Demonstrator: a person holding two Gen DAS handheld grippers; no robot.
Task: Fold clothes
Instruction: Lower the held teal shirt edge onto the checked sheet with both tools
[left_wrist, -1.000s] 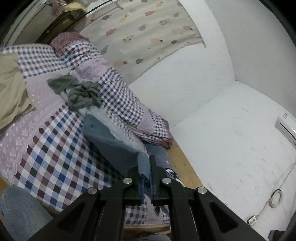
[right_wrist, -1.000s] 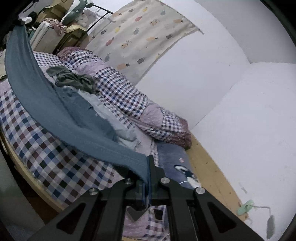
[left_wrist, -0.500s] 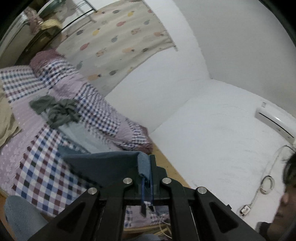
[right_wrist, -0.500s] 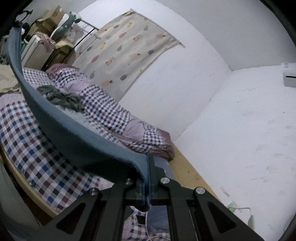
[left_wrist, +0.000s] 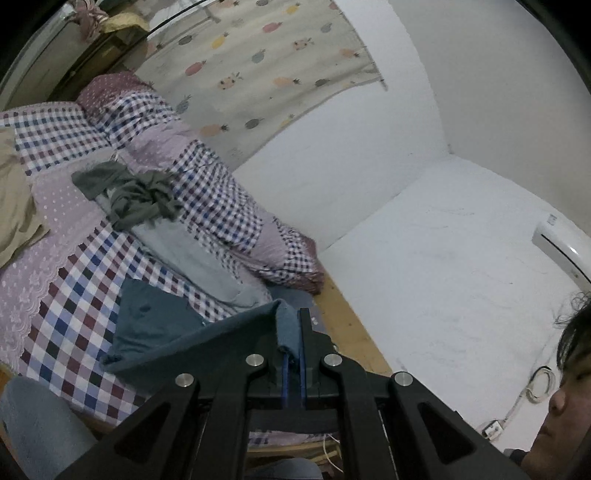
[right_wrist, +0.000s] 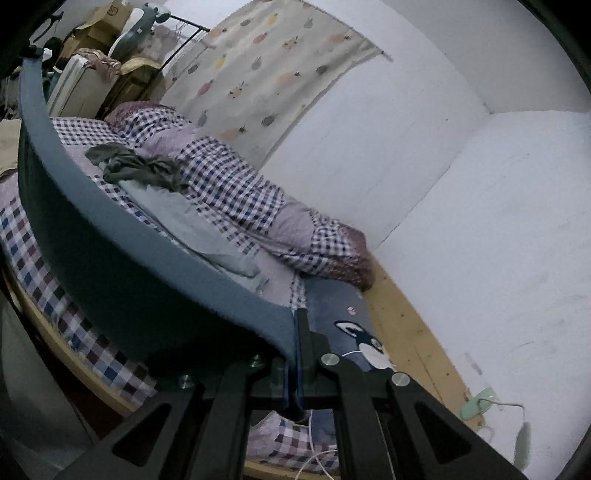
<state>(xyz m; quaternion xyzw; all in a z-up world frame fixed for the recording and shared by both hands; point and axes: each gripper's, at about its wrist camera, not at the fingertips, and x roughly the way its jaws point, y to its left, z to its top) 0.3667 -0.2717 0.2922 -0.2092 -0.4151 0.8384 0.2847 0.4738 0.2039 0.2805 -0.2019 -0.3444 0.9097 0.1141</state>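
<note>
Since half a second ago the left gripper (left_wrist: 291, 328) tips back down toward the bed (left_wrist: 55, 310), so more of the checked cover fills its view. The blue garment (left_wrist: 155, 332) it clamps now trails lower, its far corner resting on the cover. In the right wrist view the garment (right_wrist: 122, 266) hangs in a wider, darker sweep from the right gripper (right_wrist: 295, 332).

Two close wrist views along claws, bedward (shared: checked quilt (left_wrist: 207, 192), curtain (right_wrist: 266, 70)).
</note>
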